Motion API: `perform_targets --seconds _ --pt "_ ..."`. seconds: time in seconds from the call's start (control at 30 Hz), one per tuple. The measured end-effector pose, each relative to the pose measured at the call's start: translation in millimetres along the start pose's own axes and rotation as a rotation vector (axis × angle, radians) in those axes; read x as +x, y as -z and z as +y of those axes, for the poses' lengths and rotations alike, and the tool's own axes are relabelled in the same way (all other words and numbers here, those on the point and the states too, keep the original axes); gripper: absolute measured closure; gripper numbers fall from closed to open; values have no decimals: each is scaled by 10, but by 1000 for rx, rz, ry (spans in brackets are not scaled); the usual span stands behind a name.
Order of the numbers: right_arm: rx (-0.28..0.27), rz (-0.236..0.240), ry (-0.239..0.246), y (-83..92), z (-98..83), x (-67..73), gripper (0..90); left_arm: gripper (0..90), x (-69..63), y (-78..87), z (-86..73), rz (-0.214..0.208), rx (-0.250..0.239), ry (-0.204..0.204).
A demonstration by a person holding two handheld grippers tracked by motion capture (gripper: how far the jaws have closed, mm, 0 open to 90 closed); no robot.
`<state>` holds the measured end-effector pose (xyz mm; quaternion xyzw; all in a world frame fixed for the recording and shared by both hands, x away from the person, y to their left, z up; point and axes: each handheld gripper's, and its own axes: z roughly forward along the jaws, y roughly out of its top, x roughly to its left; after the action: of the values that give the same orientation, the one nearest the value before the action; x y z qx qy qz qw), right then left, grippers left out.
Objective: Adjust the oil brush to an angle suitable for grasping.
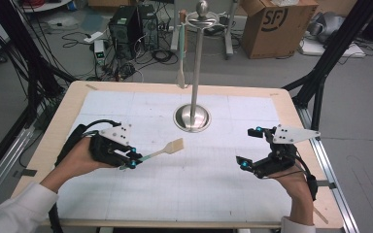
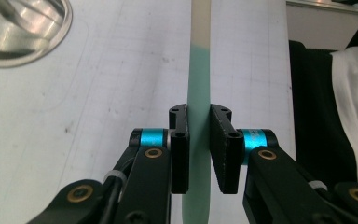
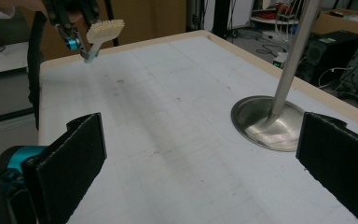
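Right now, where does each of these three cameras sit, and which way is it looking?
High view: above the person's side, facing forward and down on the table; forearms and both tongs show.
Left gripper view: rides the left tongs, looking along the clamped spatula.
Right gripper view: rides the open right tongs, facing across the table.
All three share the metal stand.

Spatula (image 2: 199, 70) blade beyond top edge

Spatula (image 1: 164, 149) showing a mint-green handle and cream blade; black grippers bearing blue bands; silver stand (image 1: 193, 118) sitting on white gridded mat (image 1: 184, 184).
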<state>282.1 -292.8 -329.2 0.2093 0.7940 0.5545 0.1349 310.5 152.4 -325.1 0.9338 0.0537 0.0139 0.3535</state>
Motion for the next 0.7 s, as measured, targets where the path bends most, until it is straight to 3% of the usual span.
perform_targets --seconds 0.1,0.3,0.4,0.53,0.7 --pt "9 6 14 -3 17 16 4 789 -10 -194 134 -19 -18 -20" --pt "25 9 30 8 20 28 4 789 10 -615 337 -60 23 -53" --pt "34 18 28 22 6 22 4 788 12 -816 399 -75 59 -69" --pt "50 24 28 37 -17 6 4 788 20 -1071 454 -92 65 -71" --pt "50 -8 18 88 -54 -15 4 788 23 -1317 529 -100 74 -77"
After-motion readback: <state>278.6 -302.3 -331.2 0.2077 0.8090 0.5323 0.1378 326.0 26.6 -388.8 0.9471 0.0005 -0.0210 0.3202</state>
